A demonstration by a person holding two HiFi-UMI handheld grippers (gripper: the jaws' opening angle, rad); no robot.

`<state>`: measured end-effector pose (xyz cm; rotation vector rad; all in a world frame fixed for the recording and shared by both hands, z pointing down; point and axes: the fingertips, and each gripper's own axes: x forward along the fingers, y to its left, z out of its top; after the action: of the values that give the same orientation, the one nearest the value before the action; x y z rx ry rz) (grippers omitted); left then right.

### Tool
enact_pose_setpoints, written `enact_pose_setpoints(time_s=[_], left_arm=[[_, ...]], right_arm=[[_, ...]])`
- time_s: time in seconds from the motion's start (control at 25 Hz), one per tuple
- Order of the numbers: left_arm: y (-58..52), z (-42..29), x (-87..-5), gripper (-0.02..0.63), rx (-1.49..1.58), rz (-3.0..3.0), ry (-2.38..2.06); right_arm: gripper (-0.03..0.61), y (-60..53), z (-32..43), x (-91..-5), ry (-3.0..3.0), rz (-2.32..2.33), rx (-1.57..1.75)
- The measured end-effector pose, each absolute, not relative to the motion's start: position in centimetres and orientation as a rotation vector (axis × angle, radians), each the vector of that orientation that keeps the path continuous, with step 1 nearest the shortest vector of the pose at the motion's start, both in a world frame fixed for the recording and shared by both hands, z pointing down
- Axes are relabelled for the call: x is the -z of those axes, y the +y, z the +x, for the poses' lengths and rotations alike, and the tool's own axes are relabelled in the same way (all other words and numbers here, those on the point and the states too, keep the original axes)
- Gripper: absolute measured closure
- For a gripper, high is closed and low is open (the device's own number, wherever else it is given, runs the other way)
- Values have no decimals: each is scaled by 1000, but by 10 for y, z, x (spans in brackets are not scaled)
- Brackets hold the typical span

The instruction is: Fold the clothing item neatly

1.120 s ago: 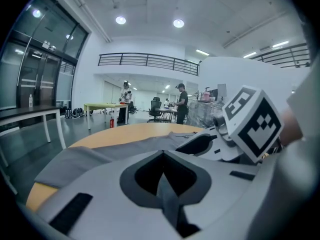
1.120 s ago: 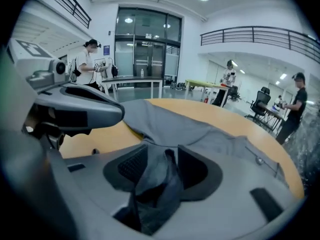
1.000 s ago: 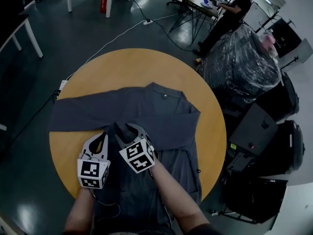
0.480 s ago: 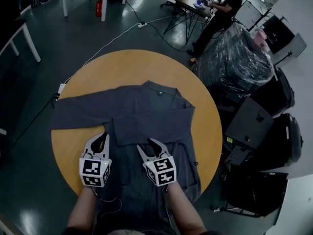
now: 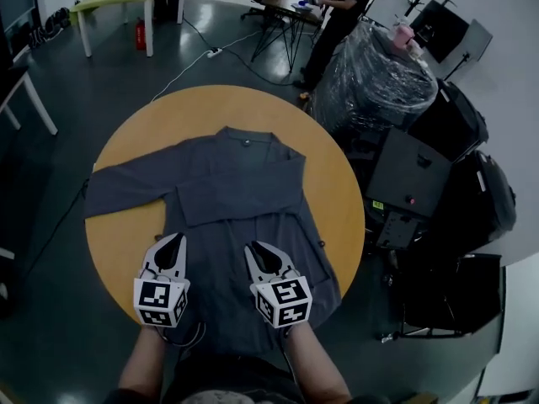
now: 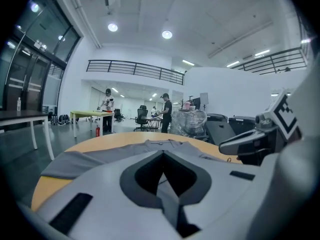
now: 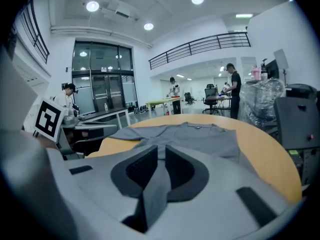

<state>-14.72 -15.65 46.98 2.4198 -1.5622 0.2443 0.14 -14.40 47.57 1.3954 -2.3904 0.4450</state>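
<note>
The grey long-sleeved cloth shirt (image 5: 253,171) lies spread on the round wooden table (image 5: 168,116), collar to the far side, and its lower hem seems to hang a bit over the near edge. One sleeve (image 5: 240,207) is already laid across the chest. The other sleeve (image 5: 126,188), on the person's left, is stretched out flat w/ its cuff (image 5: 93,202) near the table rim. Both tools hover over the lower part of the shirt, not touching it as far as I can judge. The left gripper (image 5: 175,241) has its fingers pressed together w/ nothing caught. The right gripper (image 5: 252,247) has just been closing its jaws. There is a narrow gap between the pads, and in the right gripper view only the shirt lying beyond shows through it, so no cloth is pinched. I think the step in hand is the 2nd sleeve fold. To do it well, bring the left gripper to the cuff, open it and take only the cuff edge, i.e. not the table. Lift low, carry it across the chest and lay it parallel to the 1st sleeve, so both sides make approx. the same straight line. The right gripper can press the shoulder meanwhile, so the shirt does not slide. Release only when the sleeve lies flat.
</note>
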Motion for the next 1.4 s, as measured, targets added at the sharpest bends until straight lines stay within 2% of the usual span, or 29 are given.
enact_pose_setpoints(time_s=[0.08, 0.12, 0.56, 0.88, 1.08, 1.4], left_arm=[[-134, -144, -462, 606, -251, 2441, -1584], [-121, -142, -458, 606, -251, 2444, -1601], [27, -125, -434, 606, -314, 2426, -1752], [69, -152, -415, 606, -284, 2388, -1834], [74, -206, -418, 606, -268, 2351, -1880], [72, -348, -436, 606, -251, 2309, -1891]], right_arm=[[574, -124, 7, -470, -2417, 1421, -439], [577, -113, 10, -467, -2432, 1417, -429], [587, 7, 1, -451, -2654, 1295, -449], [588, 43, -37, -418, -2740, 1220, -344], [588, 38, -95, -417, -2755, 1153, -330], [588, 29, -269, -439, -2724, 1060, -261]])
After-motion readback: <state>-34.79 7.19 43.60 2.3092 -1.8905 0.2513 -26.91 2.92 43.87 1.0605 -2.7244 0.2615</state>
